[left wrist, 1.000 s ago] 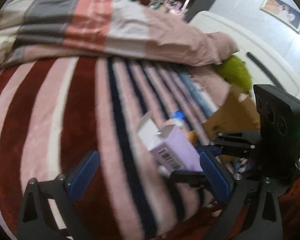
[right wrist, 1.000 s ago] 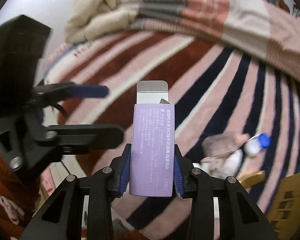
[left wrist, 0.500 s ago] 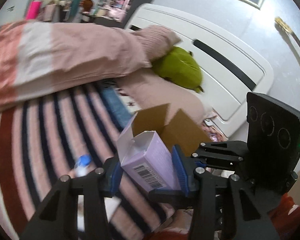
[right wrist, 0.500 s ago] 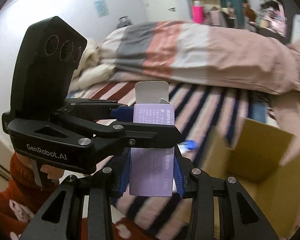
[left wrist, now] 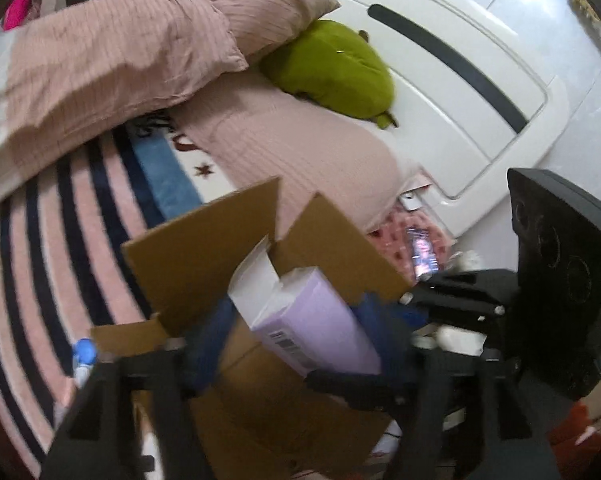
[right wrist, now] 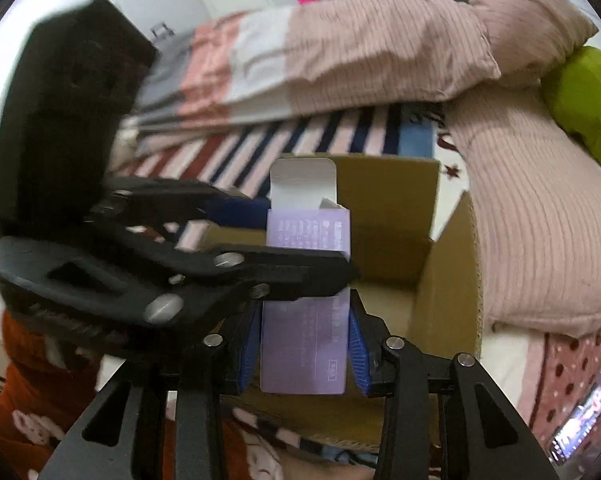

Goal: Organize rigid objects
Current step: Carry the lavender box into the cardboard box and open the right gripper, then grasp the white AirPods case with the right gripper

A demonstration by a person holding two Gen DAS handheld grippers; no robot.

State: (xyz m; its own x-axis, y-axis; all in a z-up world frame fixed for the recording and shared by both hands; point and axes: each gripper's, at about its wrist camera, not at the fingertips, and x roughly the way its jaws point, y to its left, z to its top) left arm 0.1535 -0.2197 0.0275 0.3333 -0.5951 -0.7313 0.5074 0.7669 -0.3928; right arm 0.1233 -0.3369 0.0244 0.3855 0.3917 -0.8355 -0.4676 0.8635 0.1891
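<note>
Lilac carton held over the open cardboard box, not yet dropped in

Left wrist view: the left gripper (left wrist: 296, 332) has just been opening, its blue pads standing either side of the lilac carton (left wrist: 312, 320) but seemingly loose; the carton, white flap open, hangs above the cardboard box (left wrist: 204, 256) on the striped blanket (left wrist: 60, 216); a blue-capped bottle (left wrist: 83, 354) lies outside the box, left to sort; right wrist view: the right gripper (right wrist: 304, 344) has also been opening, yet its pads look to be touching the carton's sides; the box interior (right wrist: 384, 300) looks empty, so the job seems barely begun
</note>
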